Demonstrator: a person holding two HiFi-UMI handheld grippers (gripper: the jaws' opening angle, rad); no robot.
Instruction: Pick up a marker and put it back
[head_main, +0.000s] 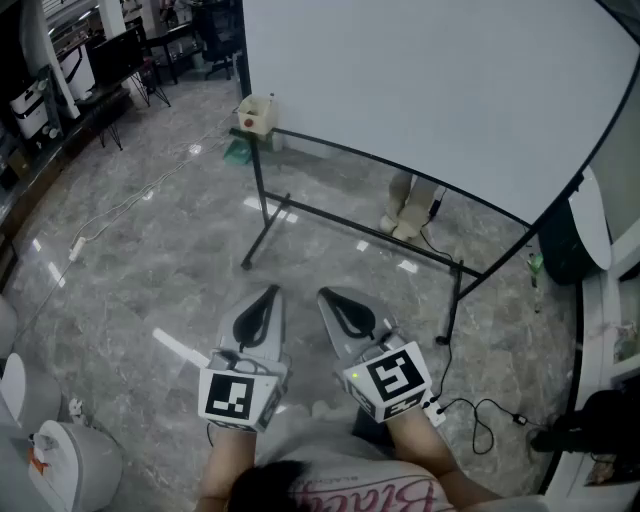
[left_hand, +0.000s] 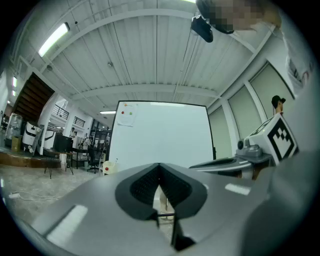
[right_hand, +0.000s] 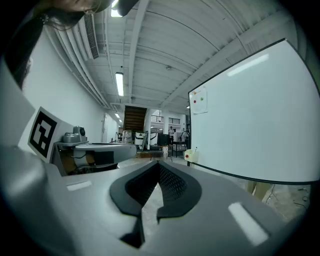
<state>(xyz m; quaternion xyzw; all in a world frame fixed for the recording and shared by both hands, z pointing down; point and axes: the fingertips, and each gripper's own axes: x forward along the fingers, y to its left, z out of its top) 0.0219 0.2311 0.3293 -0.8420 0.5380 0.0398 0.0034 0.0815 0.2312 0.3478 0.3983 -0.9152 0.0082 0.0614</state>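
Note:
No marker shows plainly in any view. A cream holder box (head_main: 257, 115) with a red dot sits at the left end of the whiteboard (head_main: 430, 90); a thin stick rises from the box (right_hand: 190, 156), too small to identify. Both grippers are held side by side low in the head view, pointing at the board's stand. My left gripper (head_main: 270, 292) is shut with nothing in it, its tips meeting in the left gripper view (left_hand: 159, 166). My right gripper (head_main: 325, 295) is also shut and empty, as its own view shows (right_hand: 159, 163). The box appears left of the board (left_hand: 107, 167).
The whiteboard stands on a black frame with splayed legs (head_main: 262, 235) on a glossy grey floor. A green object (head_main: 237, 152) lies under the box. Cables run across the floor (head_main: 482, 412). Desks and chairs (head_main: 110, 65) line the far left; white furniture (head_main: 600, 300) stands at right.

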